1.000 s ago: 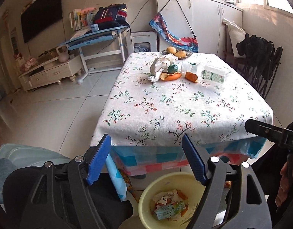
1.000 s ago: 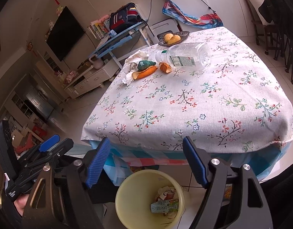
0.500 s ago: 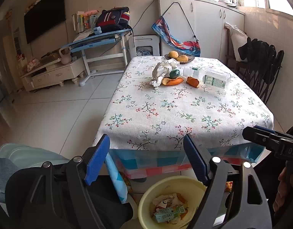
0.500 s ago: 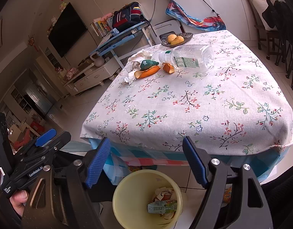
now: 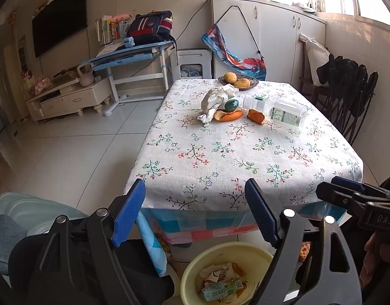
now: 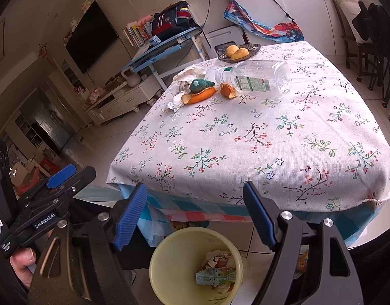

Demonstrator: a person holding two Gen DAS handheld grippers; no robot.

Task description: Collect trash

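A floral-clothed surface (image 5: 220, 152) fills the tiled room. Peels (image 5: 229, 115), crumpled paper (image 5: 215, 96) and a bottle (image 5: 279, 110) lie at twelve o'clock; the bin (image 6: 174, 254) stands at six. The left claw (image 5: 195, 213) and right claw (image 6: 195, 213) both gape empty.

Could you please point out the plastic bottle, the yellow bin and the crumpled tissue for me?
plastic bottle (image 6: 256, 78): right wrist view, on its label.
yellow bin (image 6: 169, 261): right wrist view, on its bare inner wall.
crumpled tissue (image 5: 215, 96): left wrist view, on the middle of the wad.
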